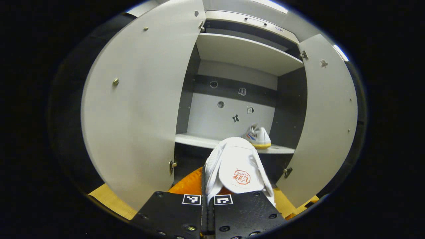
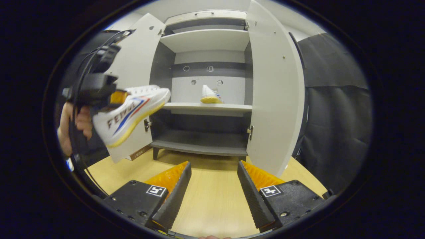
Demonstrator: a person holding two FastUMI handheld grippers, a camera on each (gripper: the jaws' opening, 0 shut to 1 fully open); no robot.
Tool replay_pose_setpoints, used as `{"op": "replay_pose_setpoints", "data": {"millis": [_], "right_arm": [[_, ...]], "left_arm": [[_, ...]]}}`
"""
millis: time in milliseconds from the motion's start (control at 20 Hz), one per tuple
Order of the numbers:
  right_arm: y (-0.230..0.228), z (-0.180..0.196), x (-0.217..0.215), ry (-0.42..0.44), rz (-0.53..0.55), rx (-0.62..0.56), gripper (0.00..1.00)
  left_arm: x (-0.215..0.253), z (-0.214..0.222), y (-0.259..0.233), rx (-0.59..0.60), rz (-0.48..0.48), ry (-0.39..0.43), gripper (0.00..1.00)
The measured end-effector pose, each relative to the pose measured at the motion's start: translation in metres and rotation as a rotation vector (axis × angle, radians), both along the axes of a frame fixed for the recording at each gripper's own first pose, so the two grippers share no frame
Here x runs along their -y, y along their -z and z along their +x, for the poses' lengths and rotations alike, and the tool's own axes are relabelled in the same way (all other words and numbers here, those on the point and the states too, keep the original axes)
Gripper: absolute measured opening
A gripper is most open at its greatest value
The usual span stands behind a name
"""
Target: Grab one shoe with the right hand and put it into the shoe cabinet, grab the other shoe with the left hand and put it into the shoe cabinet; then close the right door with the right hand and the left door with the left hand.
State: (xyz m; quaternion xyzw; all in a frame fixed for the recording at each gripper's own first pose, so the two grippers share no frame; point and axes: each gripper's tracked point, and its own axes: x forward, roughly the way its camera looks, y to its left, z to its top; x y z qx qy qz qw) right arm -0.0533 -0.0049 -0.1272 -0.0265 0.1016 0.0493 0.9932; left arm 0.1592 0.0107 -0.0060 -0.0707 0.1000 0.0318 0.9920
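At nine o'clock in the right gripper view, a hand holds the left gripper, which carries a white shoe with a yellow sole, toe tilted up toward the shoe cabinet. In the left gripper view the same shoe rises from six o'clock, its tongue and collar facing the camera, and the fingers look pressed together on its heel end, pinching it.

My judgement is that the step in hand is carrying this second shoe to the middle shelf. To do it well, the shoe should go in toe first through the gap between the doors, staying away from the left door at nine o'clock, and come down sole flat on the bare left part of the shelf, beside the shoe already there and not on top of it. Only then should the fingers let go, and the gripper should back straight out.

Moving right, the cabinet stands open. On the middle shelf one placed shoe sits near the right side, at about four o'clock from the cabinet's centre in the left gripper view. The upper shelf and bottom shelf appear bare.

Farther right, the right door stands swung wide at three o'clock. The right gripper hangs over the wooden floor at six o'clock, fingers spread apart and holding nothing.
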Motion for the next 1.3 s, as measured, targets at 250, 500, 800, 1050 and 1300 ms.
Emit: {"op": "replay_pose_setpoints", "data": {"millis": [250,500,800,1050,1300], "right_arm": [[-0.005,-0.006,0.005,0.022,-0.007,0.02,0.88],[-0.002,-0.011,0.016,0.048,-0.017,0.01,0.88],[0.004,-0.009,0.033,0.095,0.013,-0.014,0.88],[0.005,-0.006,0.05,0.14,0.017,-0.016,0.88],[0.012,-0.001,0.061,0.161,0.024,-0.034,0.88]], "left_arm": [[0.003,0.081,-0.034,0.0,-0.002,-0.011,0.0],[-0.003,0.167,-0.022,-0.154,0.146,-0.031,0.0],[0.016,0.238,0.008,-0.351,0.126,0.012,0.0],[0.013,0.258,0.054,-0.503,0.094,-0.005,0.0],[0.014,0.26,0.081,-0.611,0.02,-0.008,0.02]]}}
